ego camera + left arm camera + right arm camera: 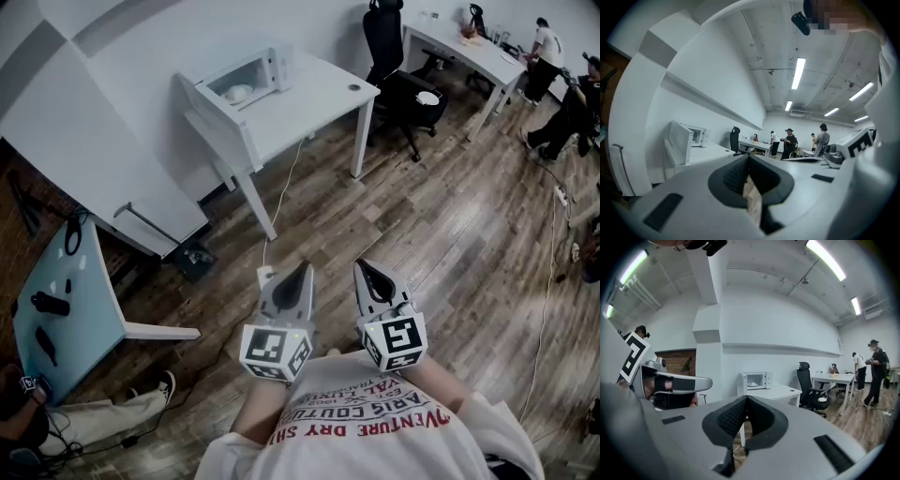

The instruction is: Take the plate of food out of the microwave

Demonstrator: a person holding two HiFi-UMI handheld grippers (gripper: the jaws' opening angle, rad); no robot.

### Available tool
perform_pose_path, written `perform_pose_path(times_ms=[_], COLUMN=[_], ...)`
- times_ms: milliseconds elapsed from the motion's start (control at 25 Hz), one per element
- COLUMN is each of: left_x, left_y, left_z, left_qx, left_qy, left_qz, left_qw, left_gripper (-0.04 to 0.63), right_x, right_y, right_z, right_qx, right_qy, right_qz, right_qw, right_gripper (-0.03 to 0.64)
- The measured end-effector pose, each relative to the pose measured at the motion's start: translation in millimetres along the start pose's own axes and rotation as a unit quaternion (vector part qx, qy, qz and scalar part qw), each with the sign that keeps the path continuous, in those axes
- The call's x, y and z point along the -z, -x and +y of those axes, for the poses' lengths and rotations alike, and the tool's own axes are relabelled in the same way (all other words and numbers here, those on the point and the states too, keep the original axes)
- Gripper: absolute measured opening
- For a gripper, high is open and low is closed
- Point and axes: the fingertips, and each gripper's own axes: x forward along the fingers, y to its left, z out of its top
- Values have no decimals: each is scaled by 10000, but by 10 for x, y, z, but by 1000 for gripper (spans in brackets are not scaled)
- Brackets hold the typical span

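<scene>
My left gripper [298, 281] and right gripper [370, 279] were close in front of me, jaws pressed together on nothing, above the wooden floor [450, 253]. Well beyond them, the plate of food [238, 93] sat inside the open microwave [246, 82] on the white desk [319, 98]. I judged that pinching only one rim could tilt the plate and spill the food.

Holds the left gripper [302, 274] and the right gripper [367, 272] side by side just ahead of the chest, near each other but apart, both aimed forward and almost level. Has both pairs of jaws closed together, nothing between them. Shows bare forearms [255, 414] below short sleeves.
</scene>
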Motion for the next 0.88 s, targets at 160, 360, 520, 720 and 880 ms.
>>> perform_pose_path(times_ms=[160, 360, 520, 720, 880], left_x=[39, 89, 141, 106, 23], left_y=[-24, -167, -390, -821, -1287], left_z=[6, 16, -8, 65, 77], left_qx=[-7, -9, -79, -385, -695], left_qy=[107, 162, 114, 95, 113], left_qz=[35, 108, 185, 228, 185], left_qw=[9999, 9998, 9997, 9990, 9973], left_gripper=[8, 8, 8, 8, 8], right_x=[73, 133, 161, 109, 40], right_y=[-5, -91, -224, -587, -900], right_z=[-39, -124, -327, -703, -1130], right_qx=[87, 28, -82, -349, -618], right_qy=[-51, -53, -33, -62, -71], right_qz=[86, 157, 168, 179, 232], right_qw=[9999, 9999, 9998, 9992, 9978], right_gripper=[11, 11, 11, 11, 11])
